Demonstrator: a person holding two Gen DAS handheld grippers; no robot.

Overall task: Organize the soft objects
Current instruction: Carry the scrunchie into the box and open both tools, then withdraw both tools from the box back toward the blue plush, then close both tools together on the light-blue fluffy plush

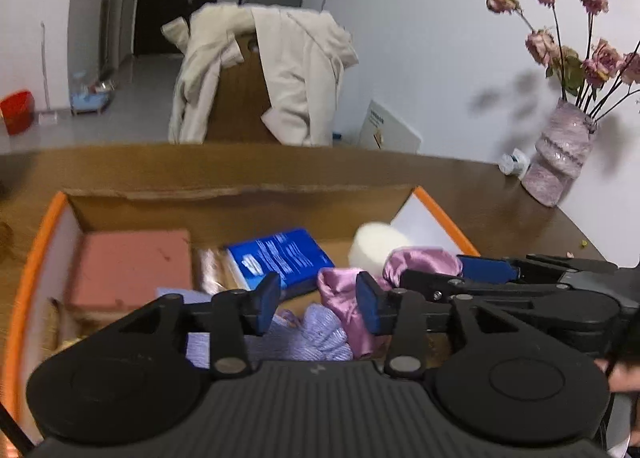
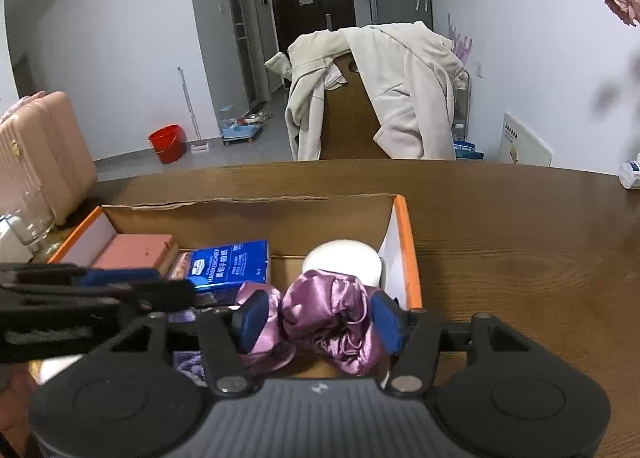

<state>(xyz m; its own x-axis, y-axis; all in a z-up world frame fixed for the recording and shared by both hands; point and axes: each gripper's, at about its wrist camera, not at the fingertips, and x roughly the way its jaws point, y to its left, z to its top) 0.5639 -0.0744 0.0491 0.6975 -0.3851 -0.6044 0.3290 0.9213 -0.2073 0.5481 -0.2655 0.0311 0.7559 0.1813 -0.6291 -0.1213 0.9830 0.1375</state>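
An orange-rimmed cardboard box [image 1: 240, 213] [image 2: 248, 217] stands on the wooden table. It holds a pink sponge block [image 1: 132, 266] [image 2: 136, 252], a blue tissue pack [image 1: 280, 258] [image 2: 232, 264], a white round puff [image 1: 376, 246] [image 2: 344, 258], a lavender knit cloth [image 1: 316, 334] and a purple satin cloth [image 1: 344, 290] [image 2: 324, 310]. My left gripper [image 1: 318, 306] hangs open over the lavender cloth, with satin by its right pad. My right gripper [image 2: 320, 322] is open with the satin bunched loosely between its pads. Each gripper shows in the other's view, side by side over the box.
A lilac vase of dried roses [image 1: 560, 153] and a small white bottle [image 1: 514, 161] stand at the table's right. Behind the table is a chair draped with a beige coat [image 2: 400, 89]. A glass jar [image 2: 32, 213] stands left of the box, a pink suitcase [image 2: 44, 145] beyond.
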